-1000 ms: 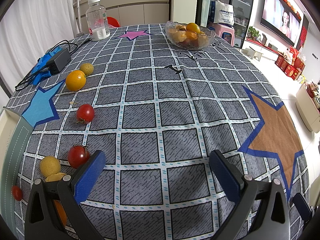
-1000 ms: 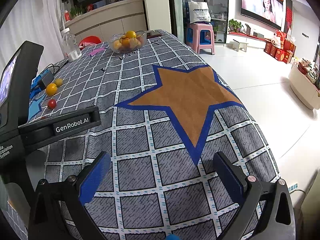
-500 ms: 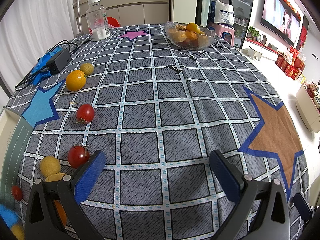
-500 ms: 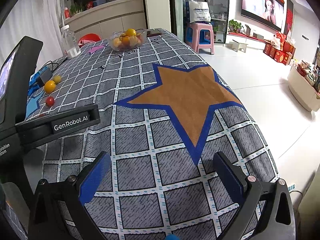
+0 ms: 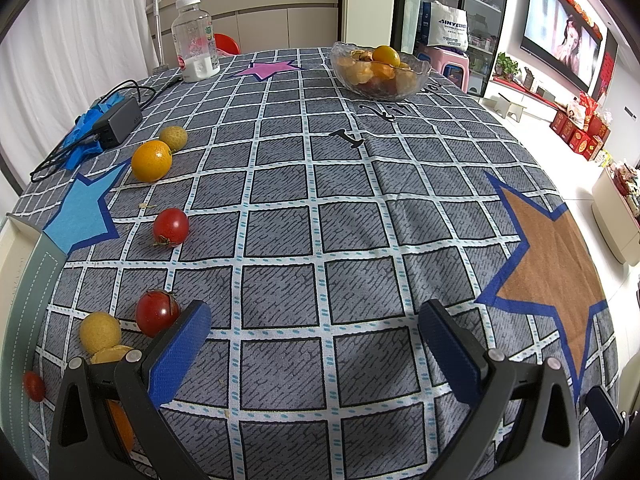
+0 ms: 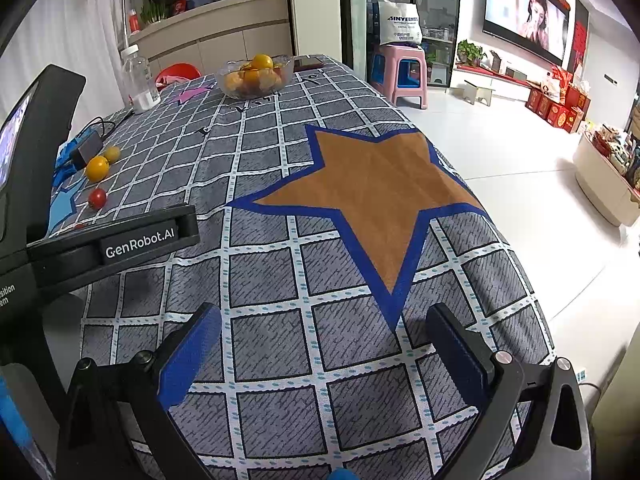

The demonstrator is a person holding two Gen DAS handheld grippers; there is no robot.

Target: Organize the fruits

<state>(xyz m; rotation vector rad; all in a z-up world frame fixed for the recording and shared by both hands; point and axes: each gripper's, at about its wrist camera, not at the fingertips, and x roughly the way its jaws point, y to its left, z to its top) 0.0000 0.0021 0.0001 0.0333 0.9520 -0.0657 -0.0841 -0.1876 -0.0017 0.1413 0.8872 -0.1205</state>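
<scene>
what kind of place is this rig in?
Most likely a home living and dining room: a wall TV is playing, a glass fruit bowl sits on a cloth-covered table, and a pink plastic stool stands nearby.

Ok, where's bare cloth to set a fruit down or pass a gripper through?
Free: the wide grid stretch between the glass bowl and the open left gripper, and the brown star ahead of the open right gripper. Crowded: the left edge, from the charger past the orange and tomatoes to the fruits near the left finger.
</scene>
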